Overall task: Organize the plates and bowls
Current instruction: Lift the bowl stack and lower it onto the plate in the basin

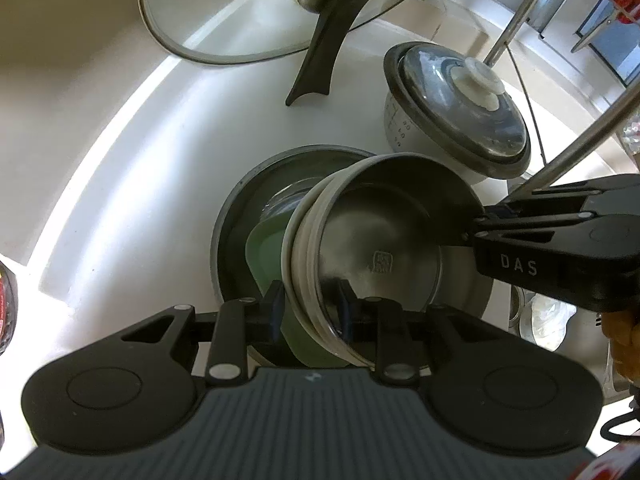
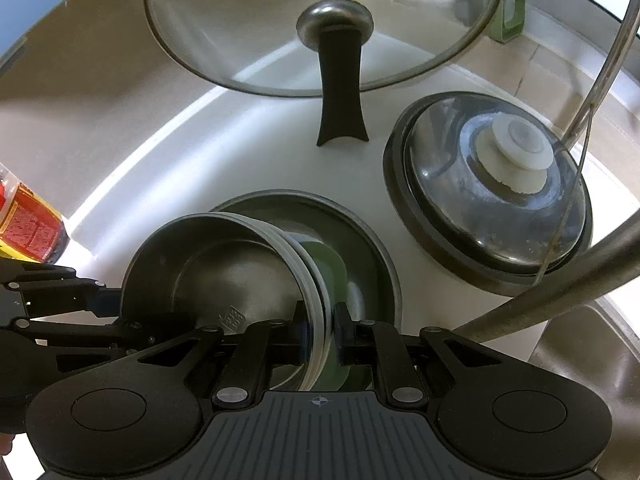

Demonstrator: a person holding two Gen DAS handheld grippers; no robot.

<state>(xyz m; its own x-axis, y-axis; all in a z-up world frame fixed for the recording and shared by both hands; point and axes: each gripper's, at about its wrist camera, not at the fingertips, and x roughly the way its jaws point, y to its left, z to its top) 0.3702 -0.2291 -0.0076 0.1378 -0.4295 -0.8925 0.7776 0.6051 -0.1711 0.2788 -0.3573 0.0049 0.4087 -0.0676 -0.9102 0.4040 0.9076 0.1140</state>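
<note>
Left wrist view: the left claw [image 1: 310, 306] fills the bottom of the frame, its two pads closed on the rims of a small stack of steel bowls [image 1: 380, 240] held tilted on edge, the open side of the front bowl facing the right of the frame. One pad sits outside the stack on the left, the other inside the front bowl. The stack's far side, at centre right, is pinched by the right claw [image 1: 478, 224], which reaches in from the right edge. Just behind the stack a green plate [image 1: 266, 252] leans inside a wide steel basin [image 1: 232, 216] standing on the white desk [image 1: 168, 152]. A glass lid [image 1: 224, 12] with a black handle leans at the top of the frame; a white pot with a glass lid [image 1: 460, 120] stands at upper right, beside a metal rack leg [image 1: 516, 20].

Right wrist view: the right claw [image 2: 318, 328] at bottom centre grips the rims of the steel bowls [image 2: 224, 272], pads closed on either side of the stacked rims, the bowls lying to its left with their hollow facing the camera. The left claw [image 2: 110, 304] enters from the left edge and clamps the opposite rim. The green plate [image 2: 328, 268] and steel basin [image 2: 372, 248] lie just right of the stack. The lidded pot [image 2: 488, 188] sits at right, the glass lid [image 2: 320, 20] at top, a red-labelled bottle [image 2: 28, 224] at the left edge.
</note>
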